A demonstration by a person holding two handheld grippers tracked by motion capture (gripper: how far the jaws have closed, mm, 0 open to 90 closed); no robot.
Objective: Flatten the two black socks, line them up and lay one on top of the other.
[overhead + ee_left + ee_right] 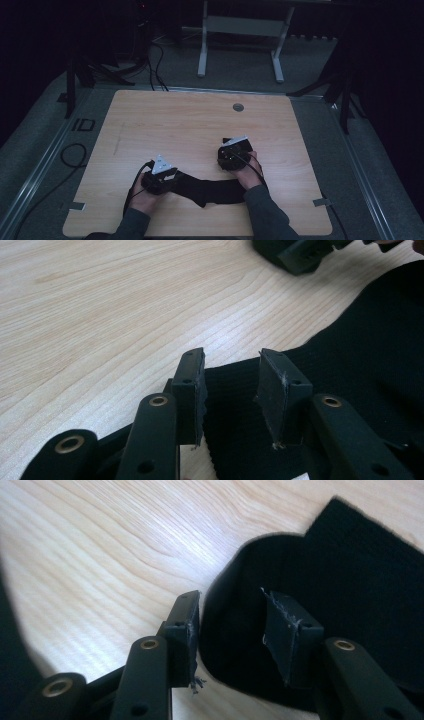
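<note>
The black sock (210, 189) is partly hidden beneath both hands, and the high view is too dim for detail.

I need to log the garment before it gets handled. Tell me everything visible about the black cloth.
The black cloth is a dark, finely ribbed knit, seemingly a long sock, lying flat and bent on the wooden table near its front edge. The left gripper stands open over one end, the right gripper open over the other, rounded end. Whether the fingers touch it is unclear.

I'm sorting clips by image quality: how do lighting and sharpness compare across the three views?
High view: dim and underexposed, the black cloth barely separates from the shadowed surroundings. Left gripper view: bright, wood grain of the table crisp. Right gripper view: a glare patch on the wood, near edges soft.
</note>
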